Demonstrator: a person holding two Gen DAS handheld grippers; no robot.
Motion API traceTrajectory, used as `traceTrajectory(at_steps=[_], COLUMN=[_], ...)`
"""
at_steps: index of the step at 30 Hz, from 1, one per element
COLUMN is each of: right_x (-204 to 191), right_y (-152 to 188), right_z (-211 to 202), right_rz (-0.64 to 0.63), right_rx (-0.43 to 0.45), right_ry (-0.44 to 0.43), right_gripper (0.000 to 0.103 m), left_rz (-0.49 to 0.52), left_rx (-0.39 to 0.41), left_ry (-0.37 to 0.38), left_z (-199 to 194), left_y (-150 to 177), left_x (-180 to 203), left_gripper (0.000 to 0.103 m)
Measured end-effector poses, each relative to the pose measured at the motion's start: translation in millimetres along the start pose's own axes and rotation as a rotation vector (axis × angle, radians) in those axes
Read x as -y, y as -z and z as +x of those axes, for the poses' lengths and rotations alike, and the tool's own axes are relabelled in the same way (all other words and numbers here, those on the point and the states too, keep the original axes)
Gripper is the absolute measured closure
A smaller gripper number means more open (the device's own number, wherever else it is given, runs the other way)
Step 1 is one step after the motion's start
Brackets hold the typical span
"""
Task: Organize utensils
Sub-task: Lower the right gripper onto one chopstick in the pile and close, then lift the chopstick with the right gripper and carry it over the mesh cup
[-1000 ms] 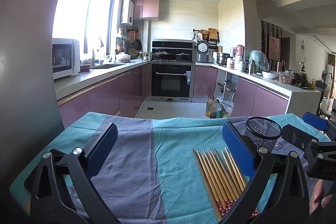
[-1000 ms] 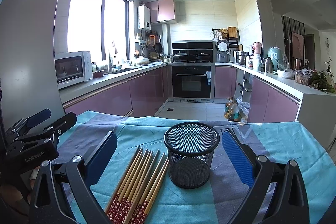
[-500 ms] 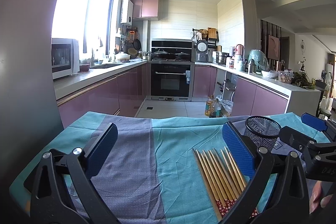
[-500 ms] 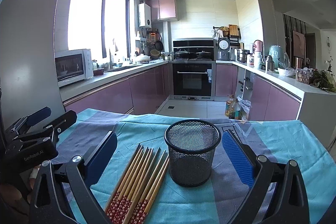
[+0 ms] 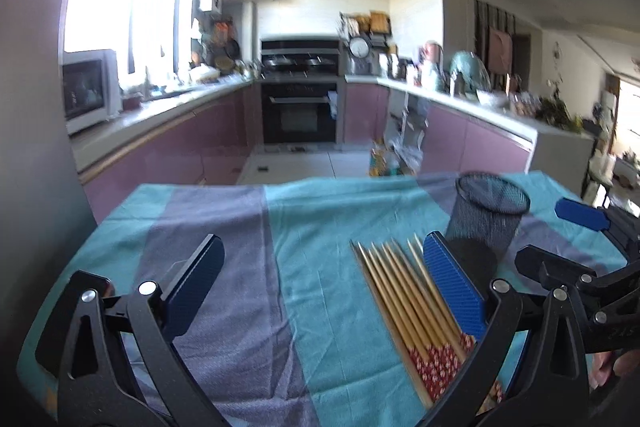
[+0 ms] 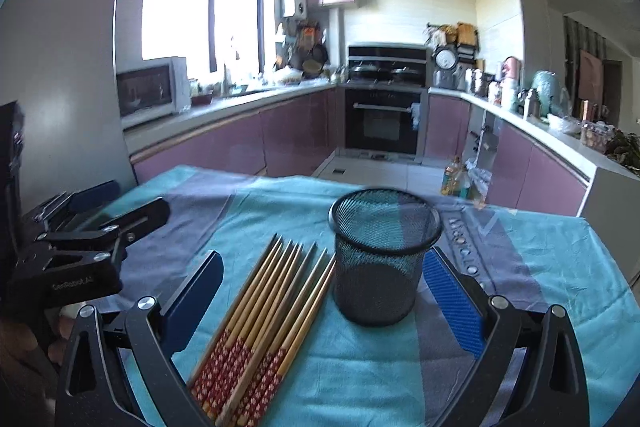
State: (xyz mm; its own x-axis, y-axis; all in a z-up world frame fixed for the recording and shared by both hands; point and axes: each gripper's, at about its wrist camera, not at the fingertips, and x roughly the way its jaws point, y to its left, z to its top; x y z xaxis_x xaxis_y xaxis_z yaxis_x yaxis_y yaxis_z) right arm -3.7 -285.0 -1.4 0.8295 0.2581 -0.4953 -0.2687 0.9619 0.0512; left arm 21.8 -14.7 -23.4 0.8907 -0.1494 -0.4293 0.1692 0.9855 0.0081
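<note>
Teal and grey striped cloth [image 6: 520,267] covers the surface under both grippers. Between the spread fingers [image 6: 452,303] of the right gripper [image 6: 320,291] stand a black mesh cup [image 6: 380,259], upright nearer the right finger but not touching it, and a row of bamboo chopsticks [image 6: 264,311] with red patterned ends lying flat just beside the cup, nearer the left finger. The left gripper [image 5: 320,291] is released too, its fingers [image 5: 192,287] wide apart over bare cloth; the chopsticks [image 5: 408,303] lie partly under its right finger, and the mesh cup [image 5: 486,223] stands beyond that fingertip. Neither gripper grasps anything.
</note>
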Motion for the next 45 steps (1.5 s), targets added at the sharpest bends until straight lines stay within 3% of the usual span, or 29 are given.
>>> traceTrajectory(at_steps=[3,8,15,26,34,39,42,44,45], right_x=[-3.3,3.7,5.6,16.9,0.9,1.8,6.4,10.7,12.9], right_y=[10.2,23.0,30.1,30.7,26.8,21.1,20.1,20.7,20.9], right_z=[17.7,45.3,66.1,69.6,81.6,90.4,92.0,89.1,86.9], right_rz=[-0.022,0.031,0.066,0.072,-0.01,0.025,0.076,0.102,0.117], right_rx=[-0.105,-0.246,-0.329,-0.398,-0.427,-0.429,-0.426,-0.413,-0.407], right_ry=[-0.006,-0.023,-0.047,-0.069,-0.011,-0.034,-0.071,-0.082,-0.095], right_gripper=[0.009,0.034,0.053,0.067,0.074,0.089,0.096,0.097,0.097], left_rz=[0.034,0.069,0.103,0.114,0.115,0.128,0.104,0.07,0.055], left_rx=[-0.102,-0.259,-0.397,-0.456,-0.476,-0.488,-0.496,-0.499,-0.502], left_ry=[0.022,0.083,0.134,0.177,0.194,0.187,0.201,0.21,0.222], left_z=[19.7,53.2,95.3,108.0,105.5,117.7,122.6,124.5,124.6], left_y=[8.3,24.7,42.2,40.0,34.8,29.5,25.4,23.3,22.8], left_x=[2.2,9.1,18.8,20.2,17.5,20.9,19.4,16.6,15.5], left_gripper=[0.01,0.025,0.035,0.038,0.043,0.059,0.074,0.089,0.091])
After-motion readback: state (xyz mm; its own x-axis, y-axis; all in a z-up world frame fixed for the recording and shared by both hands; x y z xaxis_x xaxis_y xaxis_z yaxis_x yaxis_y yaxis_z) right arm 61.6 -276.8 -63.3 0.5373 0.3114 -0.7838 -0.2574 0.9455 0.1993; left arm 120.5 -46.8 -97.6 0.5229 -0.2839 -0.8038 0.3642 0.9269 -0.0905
